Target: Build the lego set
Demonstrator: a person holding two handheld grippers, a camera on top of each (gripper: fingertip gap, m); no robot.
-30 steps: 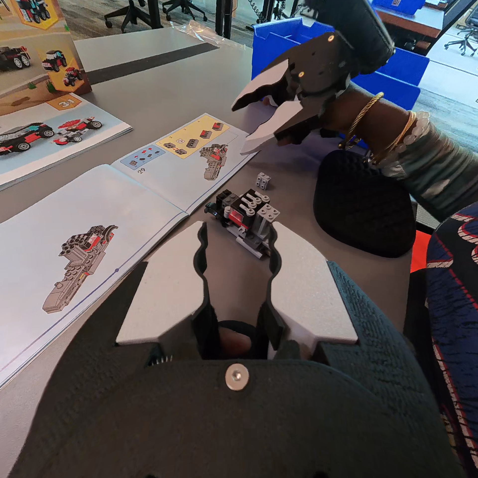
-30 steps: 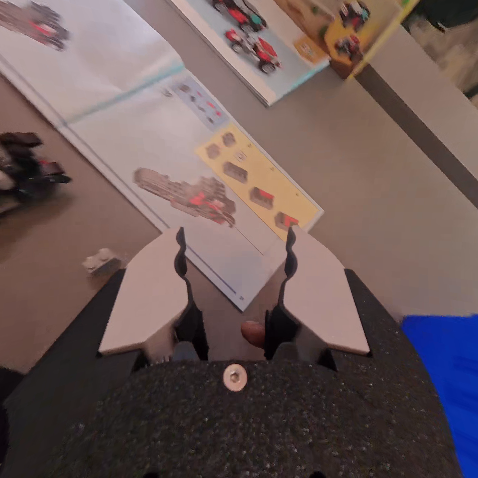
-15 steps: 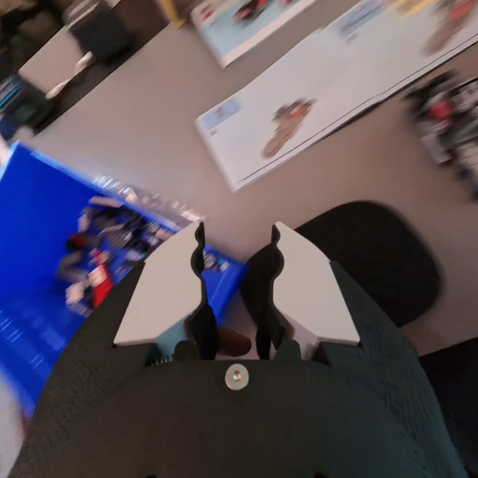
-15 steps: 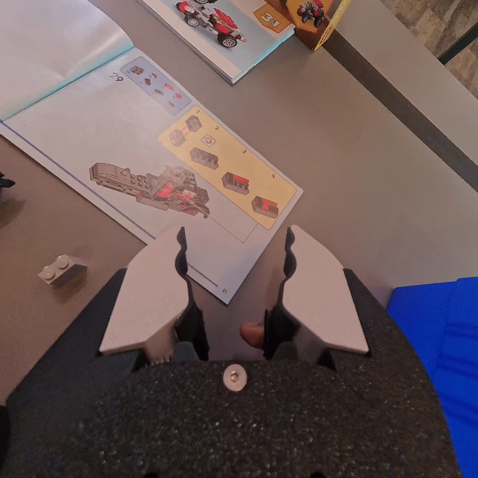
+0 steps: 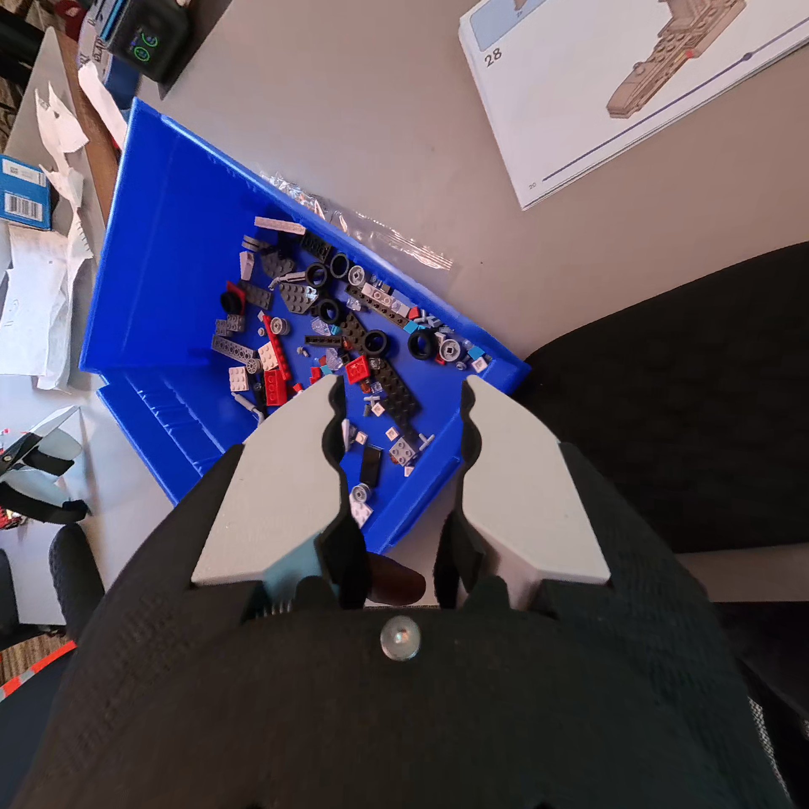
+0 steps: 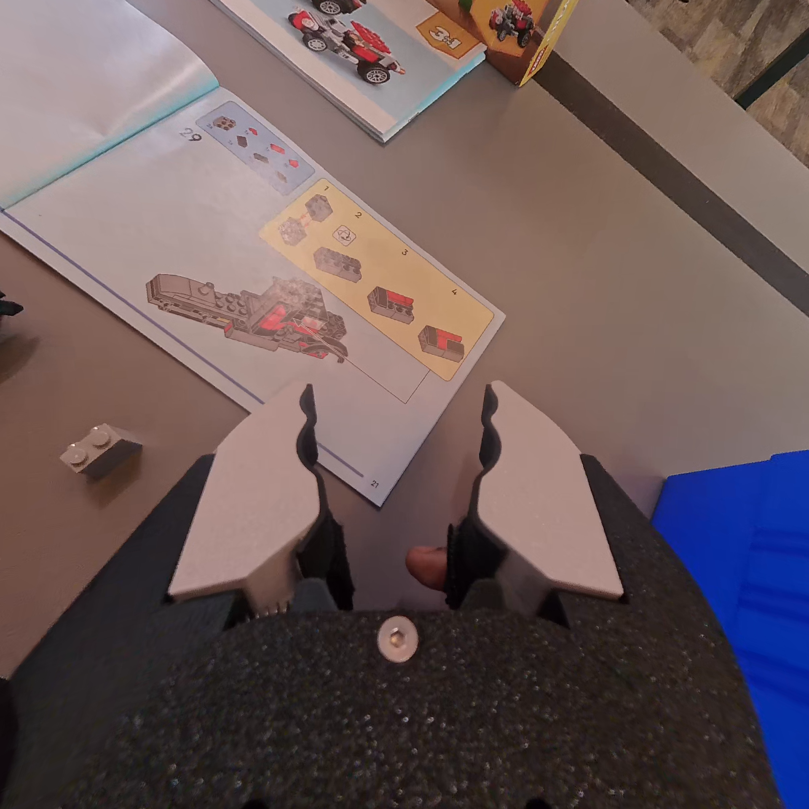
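The left gripper [image 5: 400, 389] hangs with fingers apart and empty over the blue bin [image 5: 175, 227] of loose lego pieces [image 5: 332, 332] just beyond its tips. The right gripper [image 6: 398, 389], fingers also spread and empty, hovers above the open instruction booklet [image 6: 184, 227]; a small grey brick [image 6: 100, 448] lies on the table [image 6: 591, 306] left of its fingers
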